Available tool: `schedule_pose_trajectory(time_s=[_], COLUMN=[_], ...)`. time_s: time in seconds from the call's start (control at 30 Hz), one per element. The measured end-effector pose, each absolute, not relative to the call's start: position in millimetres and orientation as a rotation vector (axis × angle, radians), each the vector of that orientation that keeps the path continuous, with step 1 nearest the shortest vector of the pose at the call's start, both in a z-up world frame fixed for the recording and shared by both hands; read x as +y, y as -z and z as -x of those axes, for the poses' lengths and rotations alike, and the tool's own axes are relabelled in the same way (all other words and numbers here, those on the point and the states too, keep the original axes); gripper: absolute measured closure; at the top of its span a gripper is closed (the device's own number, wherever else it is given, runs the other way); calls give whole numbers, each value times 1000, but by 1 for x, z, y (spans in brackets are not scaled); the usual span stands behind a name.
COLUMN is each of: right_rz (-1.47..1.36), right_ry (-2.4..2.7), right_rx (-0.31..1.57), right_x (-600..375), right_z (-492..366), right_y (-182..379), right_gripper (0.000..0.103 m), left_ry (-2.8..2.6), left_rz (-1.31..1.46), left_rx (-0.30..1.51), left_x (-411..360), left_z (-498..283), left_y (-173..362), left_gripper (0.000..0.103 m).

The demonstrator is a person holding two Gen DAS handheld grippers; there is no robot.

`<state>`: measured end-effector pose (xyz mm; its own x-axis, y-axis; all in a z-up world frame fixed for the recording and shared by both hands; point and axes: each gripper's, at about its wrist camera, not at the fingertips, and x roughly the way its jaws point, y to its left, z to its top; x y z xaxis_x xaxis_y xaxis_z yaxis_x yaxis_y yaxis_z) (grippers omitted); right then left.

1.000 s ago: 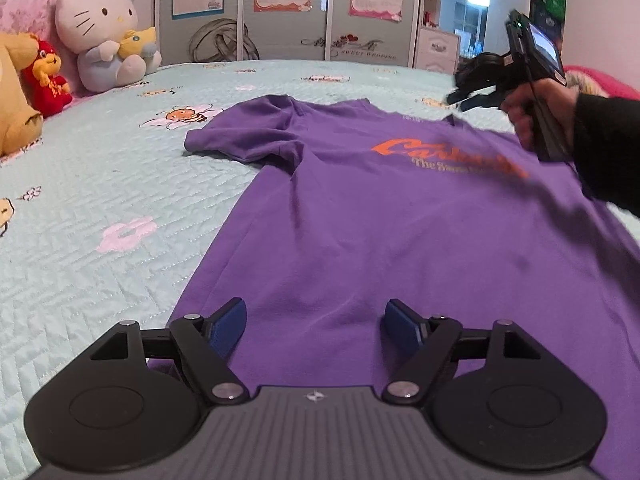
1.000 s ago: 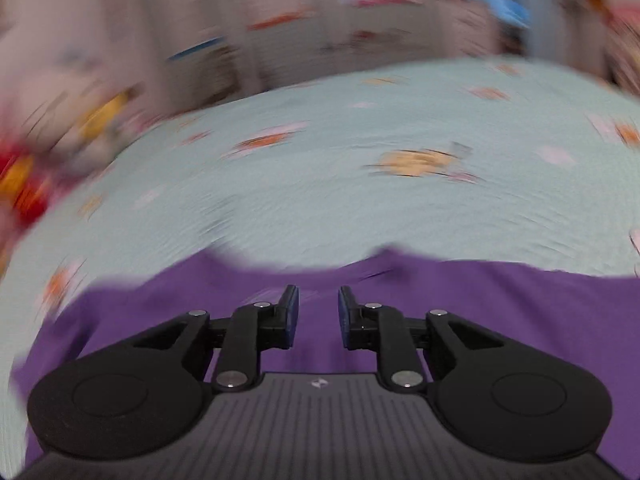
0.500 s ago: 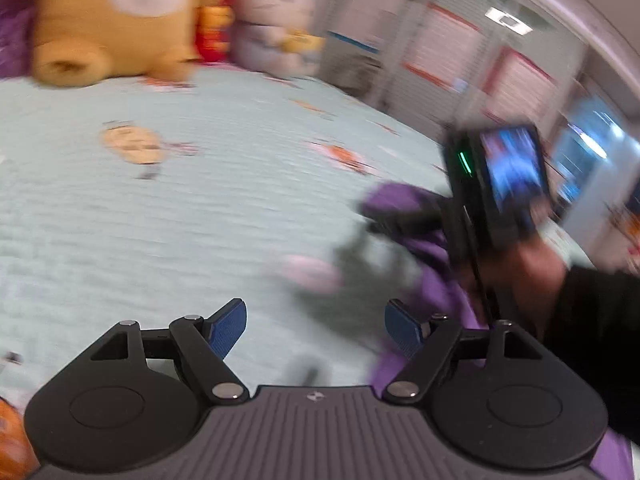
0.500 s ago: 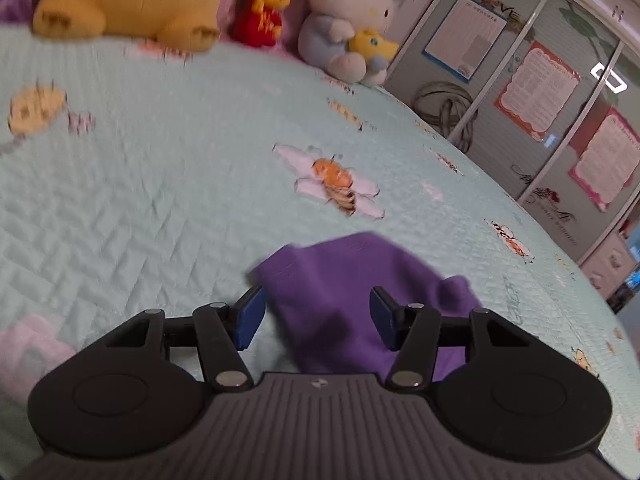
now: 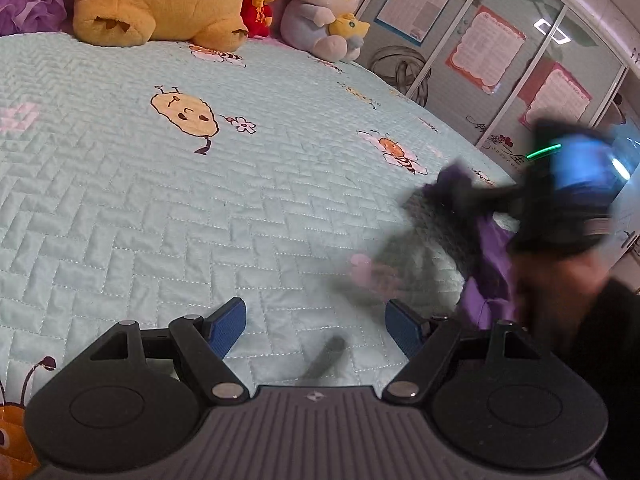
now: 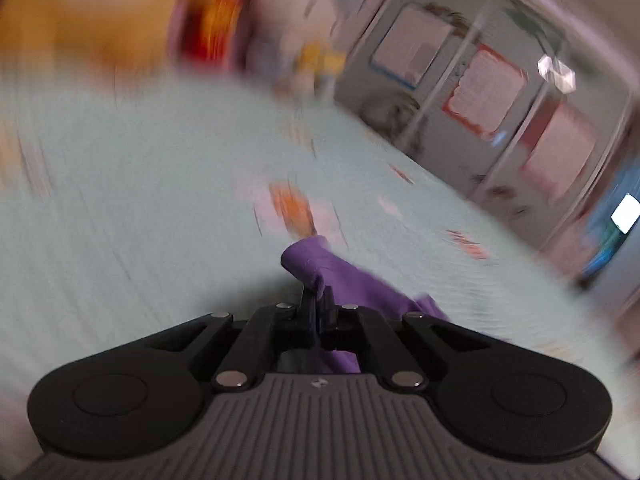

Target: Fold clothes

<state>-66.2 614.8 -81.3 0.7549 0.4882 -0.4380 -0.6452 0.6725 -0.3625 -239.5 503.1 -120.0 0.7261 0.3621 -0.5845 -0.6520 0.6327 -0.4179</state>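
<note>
Here, from the left wrist view, the left gripper hovers over a pale green quilted bedspread, its blue-padded jaws spread wide with nothing between them. To the right, motion-blurred, the right gripper lifts a bunch of the purple T-shirt off the bed. Plush toys sit at the far edge.

From the right wrist view, heavily blurred, the right gripper's jaws are pressed together on a purple fabric edge, likely a sleeve, which trails right and down.

Judging by this, a sleeve fold is in hand. Next, the pinched cloth needs carrying across the shirt's body and laying flat.
</note>
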Motion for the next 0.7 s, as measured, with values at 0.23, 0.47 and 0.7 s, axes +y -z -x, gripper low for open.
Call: schedule_pose_trajectory(time_s=[0.23,0.47,0.7], right_rz=[175,349,738], right_ry=[-839,-790,-619], right_rx=[670,392,327], right_x=[560,576,664], right_z=[29,82,78], right_y=[82,37,61], right_gripper=[72,32,31], left_ry=[-600,-599,-584], left_rz=[640,646,679], left_rx=[489,492,489], left_x=[498,499,505], left_z=[241,241,245], left_y=[122,123,122], left_gripper=[22,20,20])
